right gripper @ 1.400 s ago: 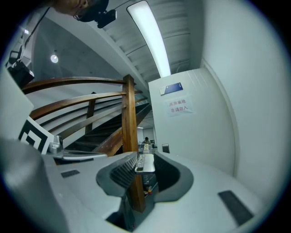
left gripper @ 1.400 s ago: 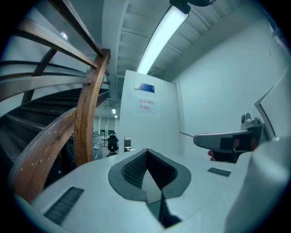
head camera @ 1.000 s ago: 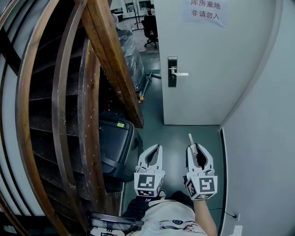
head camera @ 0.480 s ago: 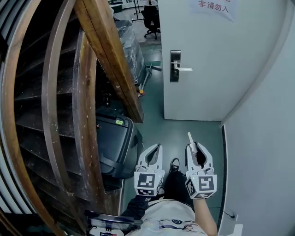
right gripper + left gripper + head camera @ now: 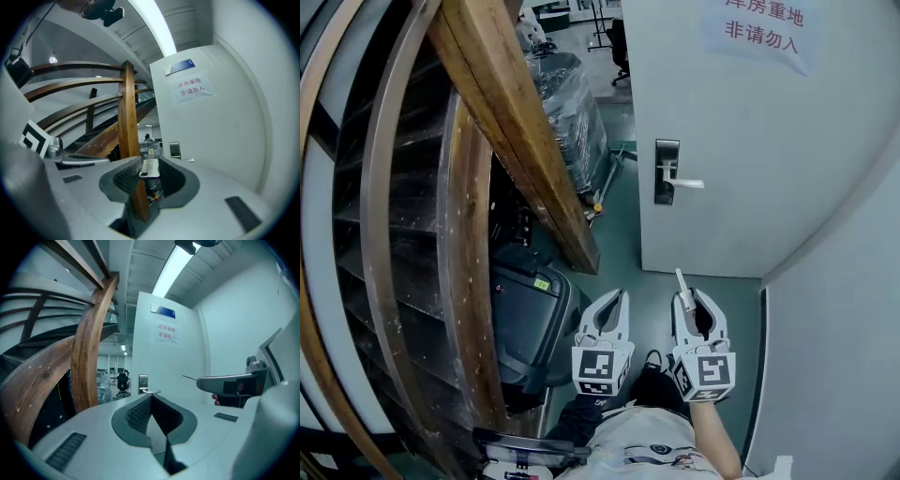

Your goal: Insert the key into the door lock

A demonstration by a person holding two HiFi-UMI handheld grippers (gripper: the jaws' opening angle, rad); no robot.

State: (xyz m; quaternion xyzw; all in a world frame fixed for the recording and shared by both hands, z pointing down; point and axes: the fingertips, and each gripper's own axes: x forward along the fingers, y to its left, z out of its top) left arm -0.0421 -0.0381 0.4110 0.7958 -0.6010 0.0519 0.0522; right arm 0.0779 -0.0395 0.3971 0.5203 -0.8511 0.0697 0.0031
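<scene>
Head view: left hand-held gripper [image 5: 617, 298] closed; right hand-held gripper [image 5: 688, 300] clamps one key [image 5: 680, 280]; one lock [image 5: 667, 172].

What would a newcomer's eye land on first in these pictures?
Probably the big curved wooden staircase filling the left side. Next, the white door ahead at right, with a red-lettered sign up top and a metal lock plate. Low in the middle, the right tool grips a key pointing toward that door.

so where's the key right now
Head view, lower centre: the key is clamped in the right gripper, pointing toward the door lock ahead, not touching it.
</scene>
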